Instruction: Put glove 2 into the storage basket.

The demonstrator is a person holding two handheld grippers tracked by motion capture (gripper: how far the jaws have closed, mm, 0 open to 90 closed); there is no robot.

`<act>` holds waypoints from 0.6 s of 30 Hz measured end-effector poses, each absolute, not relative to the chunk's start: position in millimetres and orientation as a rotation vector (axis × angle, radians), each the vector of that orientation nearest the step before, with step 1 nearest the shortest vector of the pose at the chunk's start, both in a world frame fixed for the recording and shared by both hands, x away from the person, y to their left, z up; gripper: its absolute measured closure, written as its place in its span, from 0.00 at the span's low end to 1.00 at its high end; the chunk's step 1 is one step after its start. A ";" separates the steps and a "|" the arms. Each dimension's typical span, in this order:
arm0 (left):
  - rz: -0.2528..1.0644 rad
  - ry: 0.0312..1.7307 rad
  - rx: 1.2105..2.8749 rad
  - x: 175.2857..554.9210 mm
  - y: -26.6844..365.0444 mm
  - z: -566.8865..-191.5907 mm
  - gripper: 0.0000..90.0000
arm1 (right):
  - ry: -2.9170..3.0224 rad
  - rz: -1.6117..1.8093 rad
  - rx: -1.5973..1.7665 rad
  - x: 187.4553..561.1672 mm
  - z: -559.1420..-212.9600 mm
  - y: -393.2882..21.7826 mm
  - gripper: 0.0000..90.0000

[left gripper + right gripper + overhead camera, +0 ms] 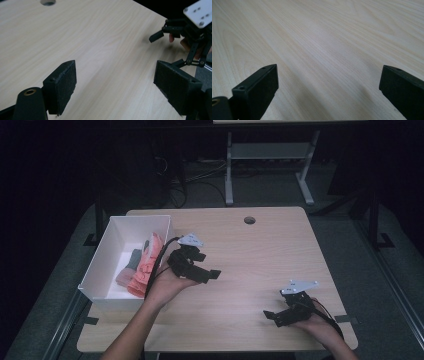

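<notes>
Near the surface's left edge, my left claw [207, 270] gapes wide beside the white bin [102, 270]; the cable could snag its wall. The right claw [275, 316] is wide too.

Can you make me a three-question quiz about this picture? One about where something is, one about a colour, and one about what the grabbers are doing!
1. Where does the white rectangular box sit on the light wooden table?
A. at its left edge
B. in its middle
C. at its right edge

2. What colour is the biggest folded cloth in the box?
A. blue
B. salmon pink
C. yellow

3. How do the black left gripper and the black right gripper stand?
A. both shut on a cloth
B. one open, one shut
C. both open and holding nothing

Answers:
1. A, since the high view shows the box along the table's left edge.
2. B, as the large cloth in the box is salmon pink, beside smaller grey and pink ones.
3. C, because each gripper view shows its jaws wide apart with only bare wood between.
</notes>
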State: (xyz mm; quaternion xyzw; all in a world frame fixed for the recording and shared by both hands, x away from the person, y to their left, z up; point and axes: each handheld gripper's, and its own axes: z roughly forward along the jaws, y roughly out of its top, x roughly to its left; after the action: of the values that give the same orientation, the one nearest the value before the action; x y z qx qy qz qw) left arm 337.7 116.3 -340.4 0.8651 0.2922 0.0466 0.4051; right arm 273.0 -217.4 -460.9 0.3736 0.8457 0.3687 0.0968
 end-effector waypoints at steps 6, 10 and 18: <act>0.108 0.715 2.221 332.4 102.2 -360.3 0.20 | 2.508 1.088 1.099 273.2 -461.2 -216.9 0.02; 0.109 0.708 2.243 329.1 95.6 -372.8 0.20 | 2.510 1.089 1.102 273.1 -461.3 -217.3 0.02; 0.083 0.681 2.293 326.2 90.6 -398.3 0.19 | 2.509 1.087 1.105 273.1 -461.7 -216.5 0.02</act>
State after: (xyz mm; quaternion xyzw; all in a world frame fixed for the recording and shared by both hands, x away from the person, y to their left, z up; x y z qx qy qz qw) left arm 326.2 90.6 -398.3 0.8917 0.2649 0.0321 0.3655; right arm 273.1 -216.5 -461.7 0.3729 0.8468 0.3668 0.0962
